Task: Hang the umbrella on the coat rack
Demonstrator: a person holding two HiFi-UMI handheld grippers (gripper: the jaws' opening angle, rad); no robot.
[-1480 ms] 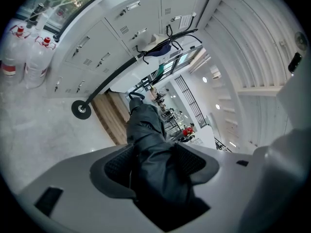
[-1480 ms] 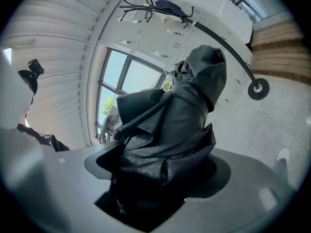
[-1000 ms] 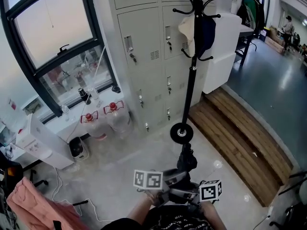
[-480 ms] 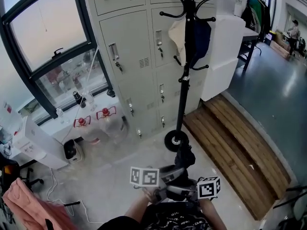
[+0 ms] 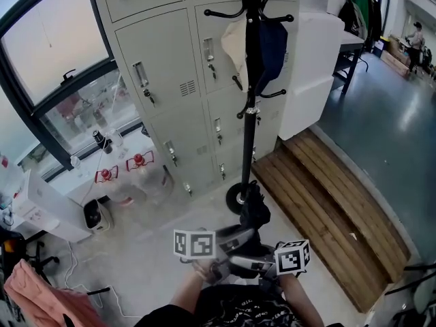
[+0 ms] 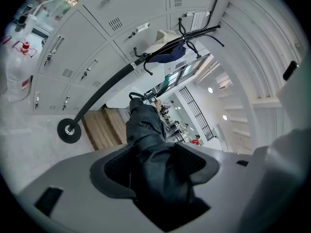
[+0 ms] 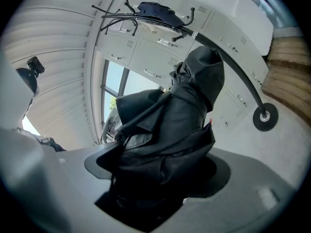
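Head view: you are holding the folded black umbrella (image 5: 253,208) low in front of you with both grippers. Its far end is showing just beside the round base of the coat rack (image 5: 246,107). The rack is standing beyond the fingers, against grey lockers (image 5: 163,73). A dark garment (image 5: 274,43) and a pale cloth item (image 5: 235,41) are hanging from its upper hooks. A wooden platform (image 5: 327,203) is lying off to the right of the fingers, and water bottles (image 5: 136,163) are sitting well to their left.

Left gripper view: the left gripper (image 6: 155,168) is clamping the umbrella's fabric, with the fingers (image 6: 112,170) pressing in from both sides. The head view is not showing this grip. The umbrella is running straight out past the fingertips.

Right gripper view: the right gripper (image 7: 158,178) is pinching the bunched canopy, its fingers (image 7: 216,171) bearing on the folds. The rack's hooks are showing above the fingers, its base off to their right.
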